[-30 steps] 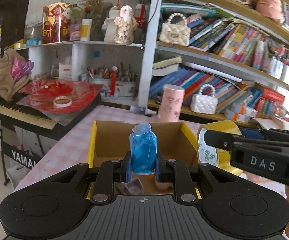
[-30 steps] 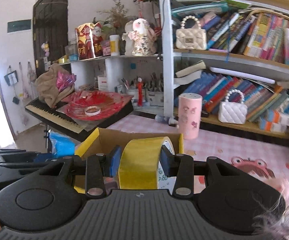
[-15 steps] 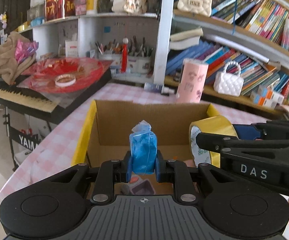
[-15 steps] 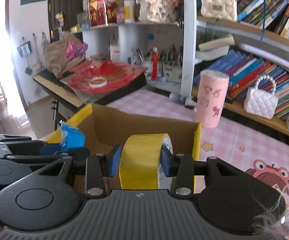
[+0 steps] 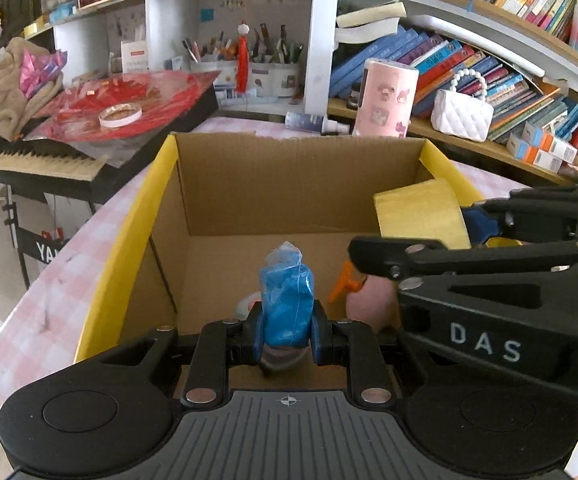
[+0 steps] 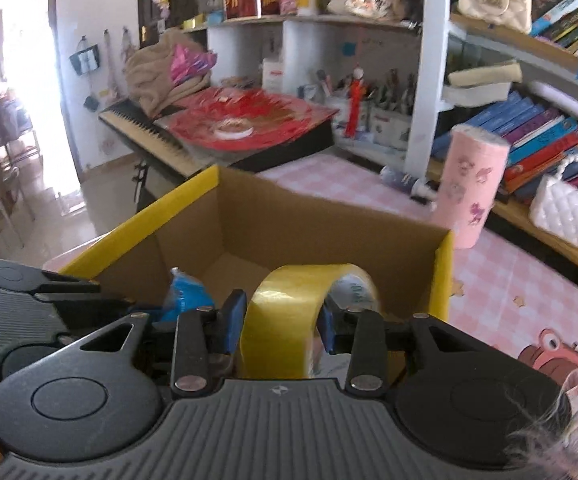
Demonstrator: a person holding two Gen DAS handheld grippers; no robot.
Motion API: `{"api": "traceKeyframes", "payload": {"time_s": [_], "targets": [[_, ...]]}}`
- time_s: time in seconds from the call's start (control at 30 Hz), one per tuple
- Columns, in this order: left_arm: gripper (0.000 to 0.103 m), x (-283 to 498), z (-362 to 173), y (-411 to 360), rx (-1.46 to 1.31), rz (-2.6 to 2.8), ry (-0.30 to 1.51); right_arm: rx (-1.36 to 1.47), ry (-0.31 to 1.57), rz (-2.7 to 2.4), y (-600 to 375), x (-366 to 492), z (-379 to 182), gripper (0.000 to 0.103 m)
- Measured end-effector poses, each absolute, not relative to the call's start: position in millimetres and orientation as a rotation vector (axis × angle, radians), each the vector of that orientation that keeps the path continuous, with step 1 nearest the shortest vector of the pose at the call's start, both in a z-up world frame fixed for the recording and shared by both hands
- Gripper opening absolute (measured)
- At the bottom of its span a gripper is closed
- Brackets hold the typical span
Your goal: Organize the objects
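Both grippers have dropped in over the cardboard box (image 5: 301, 184) since a second ago; back then you mostly saw shelves, now it's the box's inside. The right gripper's (image 6: 281, 324) jaws have just been closing a bit and are clamped on the yellow tape roll (image 6: 285, 320), pads pressing its two flat sides. In the left wrist view that roll sits at about 3 o'clock, over the box's right wall.

The left gripper (image 5: 287, 332) is squeezed tight on a blue plastic-wrapped bundle (image 5: 287, 304), standing upright dead centre over the box floor. No idea what's inside the wrap.

Down in the box: something pink with an orange nozzle (image 5: 343, 284) at 4 o'clock, half hidden by the right gripper, and a whitish roundish bit (image 5: 247, 304) just left of the bundle, too covered to name.

Behind the box at 1 o'clock stands a pink cylinder (image 5: 387, 98) on the pink checked tablecloth (image 5: 49, 312).
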State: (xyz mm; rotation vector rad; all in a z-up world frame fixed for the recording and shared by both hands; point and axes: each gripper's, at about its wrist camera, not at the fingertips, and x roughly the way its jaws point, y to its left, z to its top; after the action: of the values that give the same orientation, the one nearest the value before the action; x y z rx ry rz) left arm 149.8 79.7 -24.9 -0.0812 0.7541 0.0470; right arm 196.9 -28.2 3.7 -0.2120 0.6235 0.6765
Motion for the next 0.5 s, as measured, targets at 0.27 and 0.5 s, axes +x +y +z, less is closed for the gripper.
{"api": "traceKeyframes", "payload": {"time_s": [0.27, 0.5], "targets": [[0.052, 136.8, -14.8, 82.3, -0.087, 0.051, 0.706, -0.123, 0.696, 0.636, -33.7, 196.0, 3.3, 0.044], [0.069, 118.1, 4.1, 86.8, -0.101, 0.059, 0.629, -0.071, 0.640, 0.601, -45.3, 175.8, 21.4, 0.053]]}}
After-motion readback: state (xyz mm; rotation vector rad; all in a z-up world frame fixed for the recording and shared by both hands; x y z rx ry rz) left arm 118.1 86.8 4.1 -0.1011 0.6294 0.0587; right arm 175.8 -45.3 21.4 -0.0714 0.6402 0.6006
